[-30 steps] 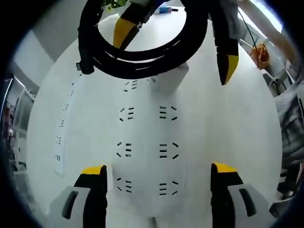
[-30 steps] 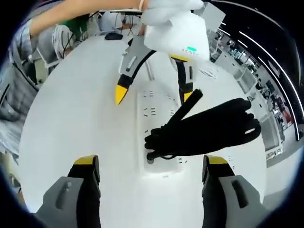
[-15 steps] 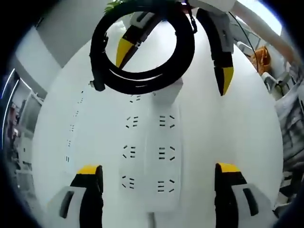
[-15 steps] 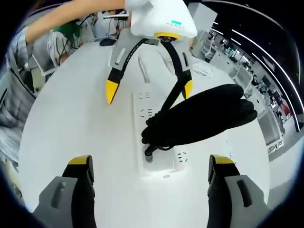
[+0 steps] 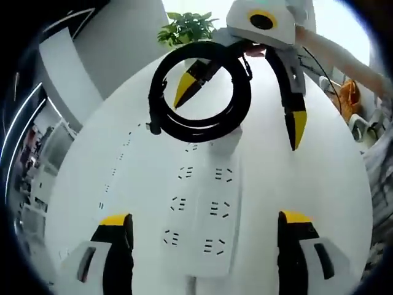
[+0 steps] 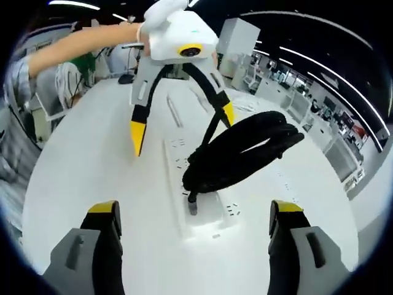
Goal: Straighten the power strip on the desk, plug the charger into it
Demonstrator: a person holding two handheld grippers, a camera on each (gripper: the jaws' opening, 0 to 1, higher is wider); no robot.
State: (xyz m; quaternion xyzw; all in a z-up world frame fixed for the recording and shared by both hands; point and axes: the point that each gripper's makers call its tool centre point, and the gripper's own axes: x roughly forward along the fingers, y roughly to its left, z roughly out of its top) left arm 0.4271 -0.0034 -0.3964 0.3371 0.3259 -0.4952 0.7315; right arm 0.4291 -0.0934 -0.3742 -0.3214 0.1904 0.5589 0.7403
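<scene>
A white power strip [image 5: 202,215] lies flat on the white table, running away between the jaws of my left gripper [image 5: 205,218], which stands open above its near end. Its black cable, wound in a coil [image 5: 196,132], rears up from the far end. My right gripper [image 5: 241,114] faces me from beyond the coil, jaws spread wide. In the right gripper view the strip [image 6: 212,215] lies ahead of my open right gripper [image 6: 194,208]. There the coil [image 6: 245,153] rises from the strip's near end and the left gripper [image 6: 182,126] hangs open over the far end. Neither gripper holds anything.
More white strips lie flat on the table: one [image 5: 113,178] left of the main strip, another long one [image 6: 175,114] beyond it. A potted plant [image 5: 190,27] stands past the table's far edge. A person's arm [image 6: 80,43] reaches in from the left.
Both cameras have lifted and pulled back, so the strip and coil look smaller. The strip now lies slightly slanted in the left gripper view. Both grippers stay open.
</scene>
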